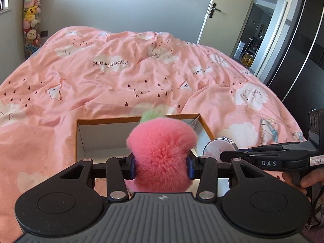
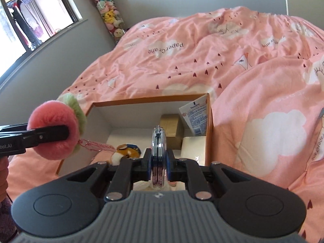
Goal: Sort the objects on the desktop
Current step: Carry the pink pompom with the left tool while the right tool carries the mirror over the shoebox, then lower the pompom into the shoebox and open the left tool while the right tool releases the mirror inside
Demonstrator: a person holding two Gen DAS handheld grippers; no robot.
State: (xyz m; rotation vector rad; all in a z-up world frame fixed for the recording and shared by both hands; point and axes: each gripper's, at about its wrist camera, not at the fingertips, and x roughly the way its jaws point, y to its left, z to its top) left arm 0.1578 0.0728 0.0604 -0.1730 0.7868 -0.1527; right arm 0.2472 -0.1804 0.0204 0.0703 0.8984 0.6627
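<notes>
The fluffy pink pom-pom [image 1: 162,154] was pinched in the left tool [image 1: 161,167], the round compact [image 2: 158,154] clamped edge-on in the right tool [image 2: 159,167]. Both were held right over the open box [image 2: 209,133] on the bed [image 2: 222,60], box straight ahead and below, so basically just a drop was needed.

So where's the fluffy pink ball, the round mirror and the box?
Pink ball [image 1: 162,151], left wrist view, middle of its fur.
Mirror [image 2: 159,141], right wrist view, its thin edge.
Box [image 2: 149,99], right wrist view, far orange rim.

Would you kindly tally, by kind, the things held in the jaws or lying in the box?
Plush toys: 2, the pink pompom and the hamster plush
Round compact: 1
Brown carton: 1
White packet: 1
Total: 5
</notes>
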